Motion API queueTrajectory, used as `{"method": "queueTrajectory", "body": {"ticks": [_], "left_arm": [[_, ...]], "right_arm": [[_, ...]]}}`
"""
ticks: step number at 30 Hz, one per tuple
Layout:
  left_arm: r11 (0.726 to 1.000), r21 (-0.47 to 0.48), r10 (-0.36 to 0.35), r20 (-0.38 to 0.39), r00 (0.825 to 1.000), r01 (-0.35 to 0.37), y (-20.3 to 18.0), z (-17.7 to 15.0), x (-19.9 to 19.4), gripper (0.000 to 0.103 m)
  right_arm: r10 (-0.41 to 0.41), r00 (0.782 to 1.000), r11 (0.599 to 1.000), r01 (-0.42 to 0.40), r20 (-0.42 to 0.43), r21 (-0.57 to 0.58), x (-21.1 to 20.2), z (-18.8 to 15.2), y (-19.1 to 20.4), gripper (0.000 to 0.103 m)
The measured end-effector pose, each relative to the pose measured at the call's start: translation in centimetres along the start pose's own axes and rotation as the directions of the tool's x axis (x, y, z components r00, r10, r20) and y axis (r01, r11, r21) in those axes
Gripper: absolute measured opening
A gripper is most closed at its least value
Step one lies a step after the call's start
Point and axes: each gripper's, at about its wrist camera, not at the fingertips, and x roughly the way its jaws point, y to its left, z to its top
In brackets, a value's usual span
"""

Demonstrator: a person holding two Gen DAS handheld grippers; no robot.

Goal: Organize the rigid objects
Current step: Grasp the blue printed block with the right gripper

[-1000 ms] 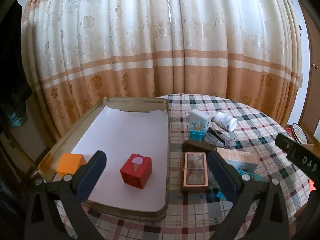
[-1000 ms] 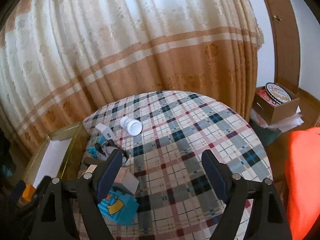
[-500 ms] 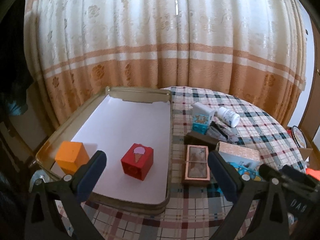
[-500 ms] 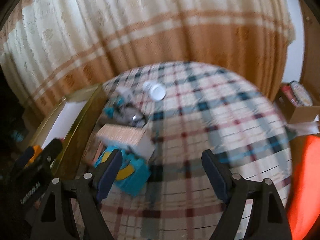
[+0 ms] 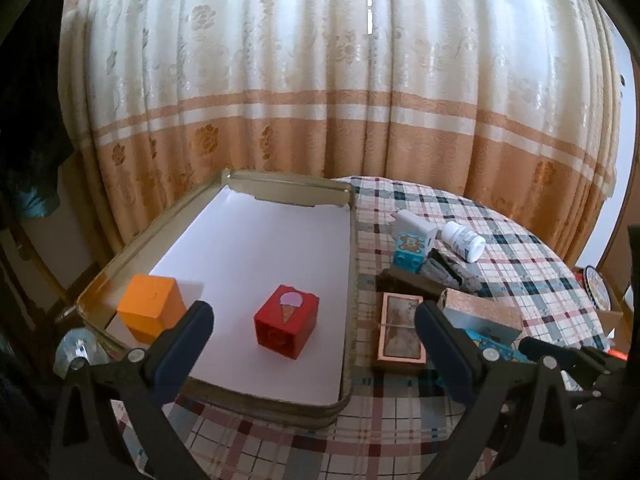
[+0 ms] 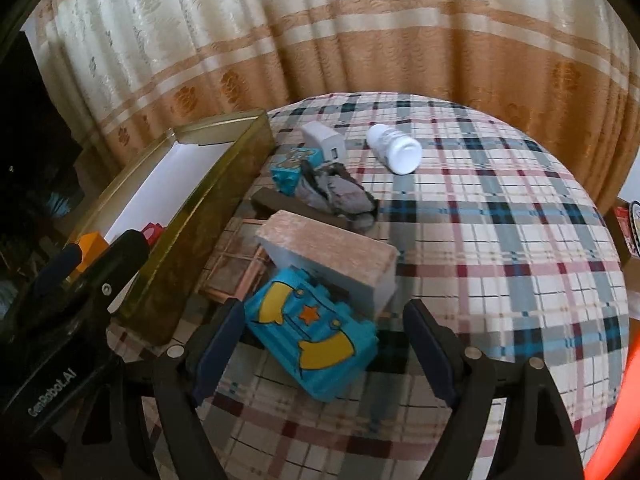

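A gold tin tray [image 5: 280, 186] lined in white holds an orange cube [image 5: 150, 306] and a red block [image 5: 287, 320] with an ice-cream picture. My left gripper [image 5: 314, 350] hovers open above the tray's near end, nothing between its fingers. Right of the tray lie a framed picture [image 5: 401, 330], a pink-topped box [image 6: 328, 248], a small teal block [image 6: 289, 170], a white box [image 6: 324, 142] and a white bottle [image 6: 394, 149] on its side. My right gripper [image 6: 322, 346] stands open over a teal toy [image 6: 312, 334] with yellow shapes, its fingers on either side and apart from it.
The round table [image 6: 500, 240] has a plaid cloth. A grey crumpled cloth [image 6: 340, 196] and a dark flat bar [image 6: 280, 202] lie among the objects. A curtain [image 5: 340, 100] hangs behind. A cardboard box [image 5: 608, 312] with tins sits off the table's right edge.
My right gripper has swung left and dipped, so the teal toy now lies between its fingers. The left gripper has barely moved; the right one now shows at the left view's lower right.
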Motion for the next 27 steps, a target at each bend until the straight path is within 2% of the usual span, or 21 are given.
{"method": "queueTrajectory", "body": {"ticks": [1, 3, 5, 10, 13, 23, 27], "left_arm": [[1.000, -0.008, 0.002, -0.007, 1.000, -0.002, 0.2, 0.0, 0.1, 0.102], [1.000, -0.013, 0.006, -0.015, 1.000, -0.006, 0.2, -0.1, 0.3, 0.102], [1.000, -0.005, 0.009, -0.014, 1.000, -0.009, 0.0, -0.1, 0.2, 0.102], [1.000, 0.015, 0.008, -0.005, 1.000, -0.008, -0.3, -0.2, 0.0, 0.102], [1.000, 0.007, 0.007, -0.012, 1.000, -0.007, -0.3, -0.2, 0.1, 0.102], [1.000, 0.019, 0.002, -0.031, 1.000, -0.001, -0.5, -0.2, 0.4, 0.102], [0.999, 0.031, -0.025, -0.039, 0.999, 0.026, -0.7, -0.2, 0.6, 0.102]], "right_arm": [[-0.003, 1.000, 1.000, 0.003, -0.008, -0.007, 0.1, 0.0, 0.2, 0.083], [-0.009, 0.999, 1.000, 0.008, -0.033, -0.023, 0.4, -0.4, 0.5, 0.077], [-0.014, 0.999, 0.999, 0.012, -0.033, -0.039, 0.3, -0.7, 0.8, 0.062], [-0.017, 0.999, 0.999, 0.016, -0.031, -0.051, 0.3, -0.8, 1.0, 0.059], [-0.011, 1.000, 0.999, 0.010, -0.021, -0.044, 0.0, -0.9, 0.8, 0.053], [0.014, 1.000, 1.000, -0.014, -0.013, 0.023, -1.5, -2.0, -0.5, 0.053], [0.019, 0.998, 0.997, -0.023, 0.060, 0.077, -3.4, -1.9, -1.5, 0.049]]}}
